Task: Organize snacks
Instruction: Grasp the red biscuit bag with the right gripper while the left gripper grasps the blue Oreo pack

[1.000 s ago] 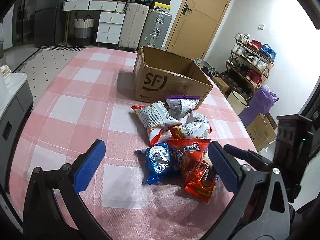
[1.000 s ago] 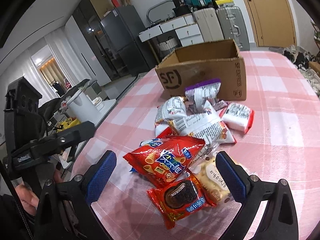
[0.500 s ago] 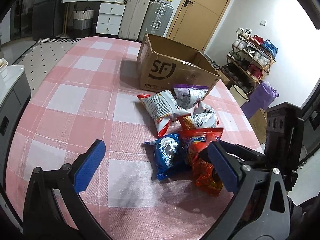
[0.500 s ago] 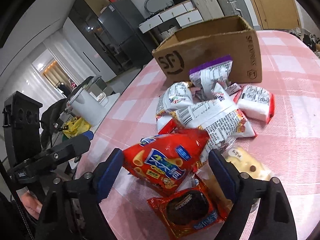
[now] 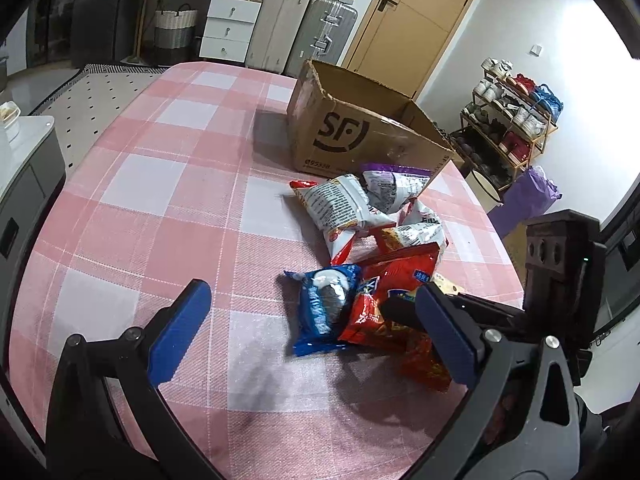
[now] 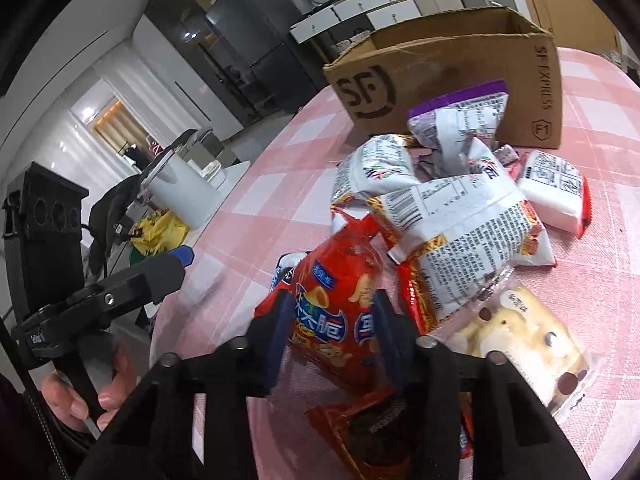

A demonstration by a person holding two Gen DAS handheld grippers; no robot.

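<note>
The right tongs [image 6: 330, 330] point downward at a slant, their jaws closing, the blue pads [image 6: 280, 332] pressing both sides of a red snack bag [image 6: 340, 300]. The left tongs [image 5: 312, 328] hang tilted downward with jaws spread wide, nothing between them. A hand [image 6: 76, 392] grips the left handle.

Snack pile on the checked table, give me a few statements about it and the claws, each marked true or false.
1. The right claw is closing on the red snack bag, pads at its sides. True.
2. The cardboard box lies flattened. False: it stands open-topped behind the pile.
3. The left claw is open and holds nothing. True.
4. The blue cookie packet is inside the box. False: it lies on the tablecloth beside the red bag.
5. A purple-topped bag sits nearest the box. True.
</note>
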